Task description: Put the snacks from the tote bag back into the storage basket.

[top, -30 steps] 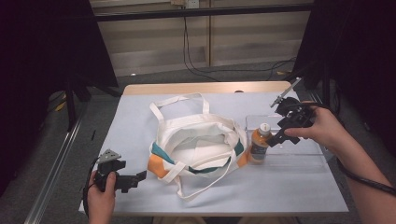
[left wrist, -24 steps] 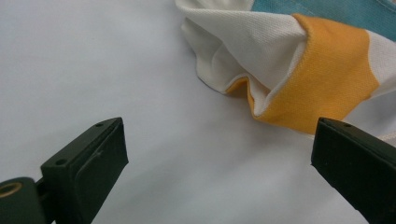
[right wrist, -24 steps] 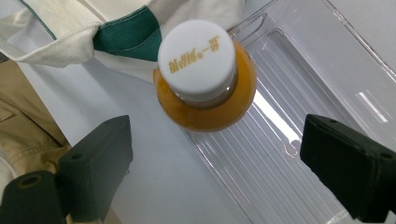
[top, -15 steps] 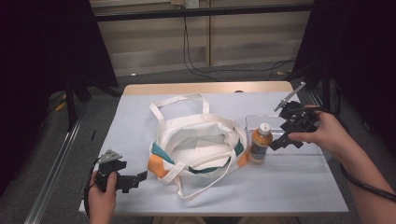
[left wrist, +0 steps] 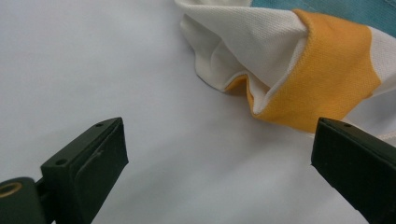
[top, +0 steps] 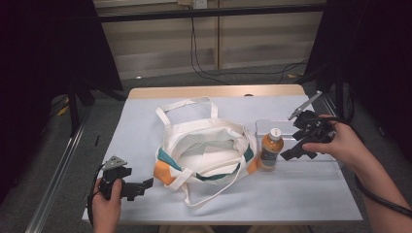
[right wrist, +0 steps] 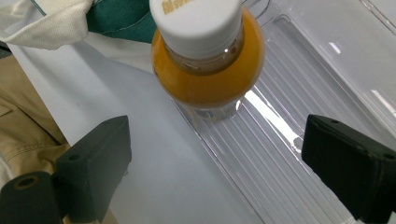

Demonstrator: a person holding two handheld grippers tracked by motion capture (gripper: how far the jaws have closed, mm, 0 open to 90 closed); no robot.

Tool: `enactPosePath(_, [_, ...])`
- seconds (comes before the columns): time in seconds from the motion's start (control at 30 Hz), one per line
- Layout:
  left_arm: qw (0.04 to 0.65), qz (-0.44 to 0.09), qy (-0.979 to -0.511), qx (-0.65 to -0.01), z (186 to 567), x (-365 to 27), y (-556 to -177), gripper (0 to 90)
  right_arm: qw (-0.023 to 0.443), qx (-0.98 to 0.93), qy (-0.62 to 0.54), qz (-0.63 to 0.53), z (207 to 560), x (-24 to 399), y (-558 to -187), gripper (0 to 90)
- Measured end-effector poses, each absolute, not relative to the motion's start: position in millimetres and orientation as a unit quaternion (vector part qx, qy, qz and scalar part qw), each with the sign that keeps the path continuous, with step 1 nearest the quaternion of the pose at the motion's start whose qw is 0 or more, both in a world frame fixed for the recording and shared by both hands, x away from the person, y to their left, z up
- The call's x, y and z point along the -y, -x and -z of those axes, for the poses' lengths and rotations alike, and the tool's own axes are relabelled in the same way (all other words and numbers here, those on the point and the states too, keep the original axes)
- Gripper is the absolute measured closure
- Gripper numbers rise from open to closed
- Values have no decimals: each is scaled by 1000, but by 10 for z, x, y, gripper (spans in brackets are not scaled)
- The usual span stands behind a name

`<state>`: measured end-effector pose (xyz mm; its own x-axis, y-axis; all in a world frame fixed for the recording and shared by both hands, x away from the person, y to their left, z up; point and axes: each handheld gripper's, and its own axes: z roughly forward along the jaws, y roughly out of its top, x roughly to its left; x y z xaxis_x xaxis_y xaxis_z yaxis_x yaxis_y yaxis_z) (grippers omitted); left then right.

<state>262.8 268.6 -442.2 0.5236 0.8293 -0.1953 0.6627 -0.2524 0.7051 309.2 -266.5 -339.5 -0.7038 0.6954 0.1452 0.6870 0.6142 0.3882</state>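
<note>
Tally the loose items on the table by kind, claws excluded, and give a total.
White canvas tote bag with teal and orange panels: 1
Bottle of orange drink with white cap: 1
Clear ribbed plastic tray: 1
Total: 3

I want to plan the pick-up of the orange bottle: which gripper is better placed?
Right. The right gripper is open beside the orange juice bottle; the left gripper sits beyond the tote bag.

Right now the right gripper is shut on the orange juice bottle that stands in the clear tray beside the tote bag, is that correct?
Not quite. The right gripper is open, its jaws wide apart and short of the orange juice bottle, as the right gripper view shows. The bottle does stand in the clear tray beside the tote bag.
</note>
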Motion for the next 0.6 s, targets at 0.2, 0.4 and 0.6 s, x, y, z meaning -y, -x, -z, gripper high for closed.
enactPosePath(0.2, [382,-109,-786,-474,4423,-2685,-2632,35,12,-897,-387,-214,3441,2684,-3060,85])
enactPosePath(0.4, [383,-108,-785,-474,4423,-2681,-2632,35,15,-896,-385,-221,3483,2716,-3042,85])
enactPosePath(0.6, [382,-109,-786,-474,4425,-2684,-2631,35,15,-893,-387,-228,3536,2736,-3022,85])
